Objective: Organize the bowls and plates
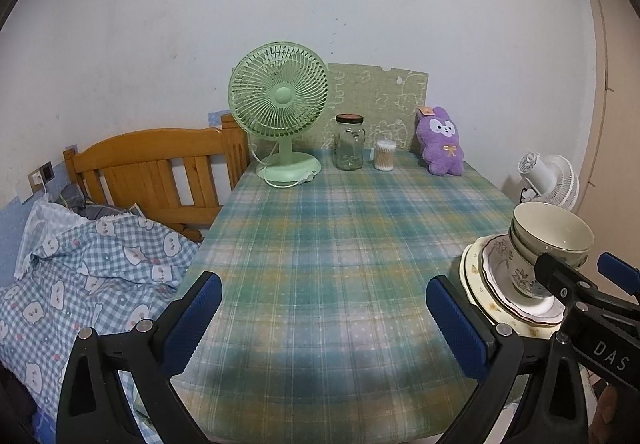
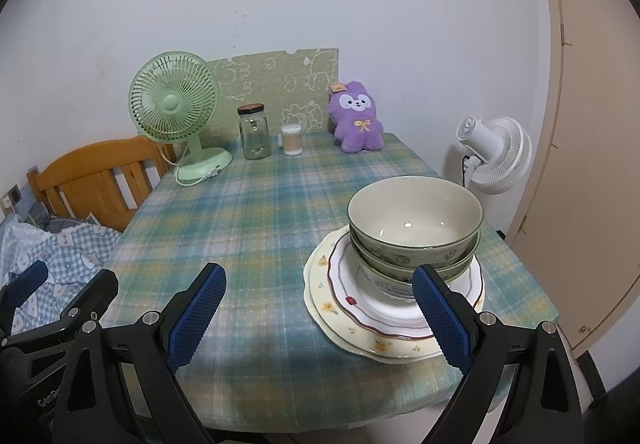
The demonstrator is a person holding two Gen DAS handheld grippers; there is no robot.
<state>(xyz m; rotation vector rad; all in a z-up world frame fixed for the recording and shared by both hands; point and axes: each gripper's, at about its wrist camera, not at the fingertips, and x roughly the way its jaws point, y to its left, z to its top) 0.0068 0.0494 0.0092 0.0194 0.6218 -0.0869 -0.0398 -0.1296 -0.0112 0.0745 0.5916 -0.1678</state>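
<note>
Nested green floral bowls [image 2: 416,215] stand on a white red-rimmed plate [image 2: 352,284], which lies on a cream plate with yellow flowers [image 2: 384,346], near the table's right front edge. My right gripper [image 2: 320,318] is open just in front and to the left of the stack, and its right finger overlaps the plates in the view. Nothing is between its fingers. My left gripper [image 1: 324,324] is open over the bare cloth at the table's front. In the left wrist view, the bowls [image 1: 552,232] and plates [image 1: 492,284] sit at the far right behind the right gripper [image 1: 580,274].
A plaid cloth covers the table [image 1: 320,236]. Along the back stand a green fan [image 1: 280,99], a glass jar [image 1: 350,143], a cotton swab tub [image 1: 385,155] and a purple plush [image 1: 440,141]. A white fan [image 2: 496,151] stands off the right edge and a bed [image 1: 152,167] is on the left.
</note>
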